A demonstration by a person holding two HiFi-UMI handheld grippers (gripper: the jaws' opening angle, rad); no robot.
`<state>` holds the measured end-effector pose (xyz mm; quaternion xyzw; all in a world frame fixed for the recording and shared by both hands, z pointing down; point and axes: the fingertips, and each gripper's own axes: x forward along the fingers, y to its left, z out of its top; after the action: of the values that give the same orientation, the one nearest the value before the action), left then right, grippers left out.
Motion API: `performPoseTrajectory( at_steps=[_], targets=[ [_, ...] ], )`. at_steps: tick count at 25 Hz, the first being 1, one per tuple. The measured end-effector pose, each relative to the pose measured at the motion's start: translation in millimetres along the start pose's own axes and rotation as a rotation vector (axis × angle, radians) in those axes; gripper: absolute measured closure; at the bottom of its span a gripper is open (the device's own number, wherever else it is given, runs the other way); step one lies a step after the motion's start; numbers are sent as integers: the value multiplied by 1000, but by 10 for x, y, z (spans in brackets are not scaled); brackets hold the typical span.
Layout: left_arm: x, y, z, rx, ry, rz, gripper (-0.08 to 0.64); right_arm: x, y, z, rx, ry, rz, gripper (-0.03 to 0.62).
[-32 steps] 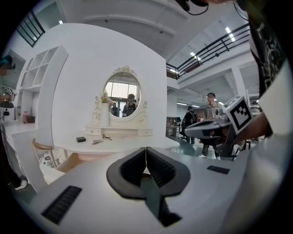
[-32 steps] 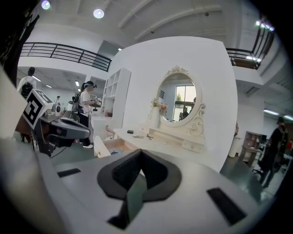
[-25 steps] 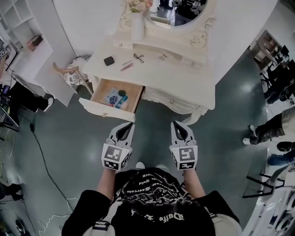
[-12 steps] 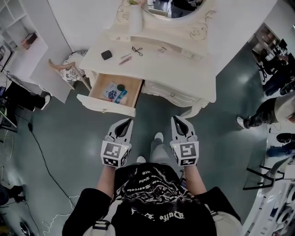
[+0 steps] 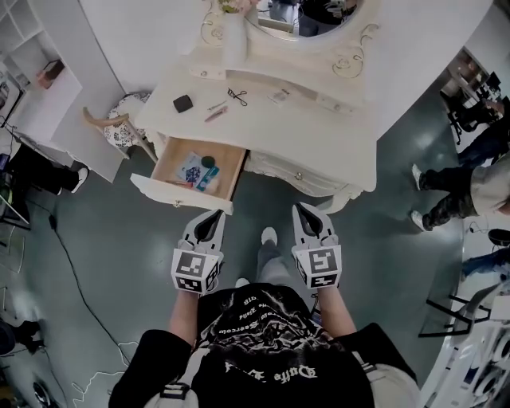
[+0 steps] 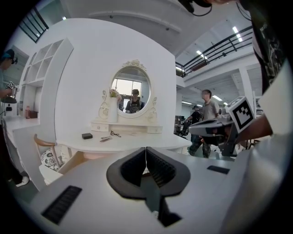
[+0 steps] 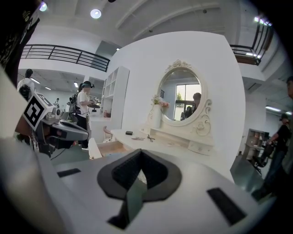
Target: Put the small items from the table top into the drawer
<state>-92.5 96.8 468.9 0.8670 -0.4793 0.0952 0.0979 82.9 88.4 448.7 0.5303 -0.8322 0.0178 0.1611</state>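
Observation:
The white dressing table (image 5: pixel 319 135) stands ahead of me. On its top lie a small black box (image 5: pixel 183 103), a pink stick (image 5: pixel 216 114), a black eyelash curler (image 5: pixel 237 96) and a small pale item (image 5: pixel 279 96). The left drawer (image 5: pixel 169 193) is pulled open and holds a teal round thing (image 5: pixel 208 162) and a blue packet. My left gripper (image 5: pixel 216 214) and right gripper (image 5: pixel 302 209) hang side by side over the floor, short of the table, both shut and empty. The black box (image 6: pixel 87 135) and the curler (image 7: pixel 150 138) show far beyond the jaws in both gripper views.
A chair with a patterned cushion (image 5: pixel 119 131) stands left of the drawer. A white vase (image 5: pixel 233 44) and an oval mirror (image 5: pixel 307 20) are at the table's back. People (image 5: pixel 466 187) stand at the right. White shelves (image 5: pixel 36 56) are at the left. A cable (image 5: pixel 72 267) lies on the floor.
The person has stepped toward the table; a leg and foot now show between the two grippers. Both grippers stayed shut and moved a little forward together.

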Motion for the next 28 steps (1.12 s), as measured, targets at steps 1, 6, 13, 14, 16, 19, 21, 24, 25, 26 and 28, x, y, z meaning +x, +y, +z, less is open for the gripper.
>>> performPoseTrajectory(
  at_steps=[1, 6, 13, 14, 16, 19, 21, 24, 25, 26, 28],
  targets=[
    [54, 23, -3, -4, 5, 5, 543, 56, -28, -1, 0, 2, 8, 581],
    [374, 87, 43, -12, 21, 25, 543, 349, -227, -37, -3, 24, 50, 580],
    [747, 209, 218, -31, 16, 69, 543, 738, -560, -2, -18, 56, 96, 580],
    [794, 230, 237, -37, 18, 80, 543, 788, -604, 3, -18, 57, 104, 580],
    [905, 264, 290, -47, 18, 99, 543, 890, -708, 11, -17, 60, 119, 580],
    [1098, 264, 367, -49, 21, 113, 543, 1036, -891, 20, -16, 65, 137, 580],
    [1232, 251, 403, -46, 24, 117, 543, 1136, -1013, 20, -7, 67, 146, 580],
    [1435, 244, 463, -42, 19, 123, 543, 1294, -1202, 27, -3, 65, 153, 580],
    [1498, 244, 484, -41, 17, 126, 543, 1341, -1259, 29, -4, 65, 155, 578],
    [1559, 246, 502, -41, 15, 130, 543, 1386, -1312, 29, -5, 66, 158, 578],
    [1679, 249, 531, -44, 11, 141, 543, 1472, -1411, 26, -10, 67, 169, 578]
  ],
)
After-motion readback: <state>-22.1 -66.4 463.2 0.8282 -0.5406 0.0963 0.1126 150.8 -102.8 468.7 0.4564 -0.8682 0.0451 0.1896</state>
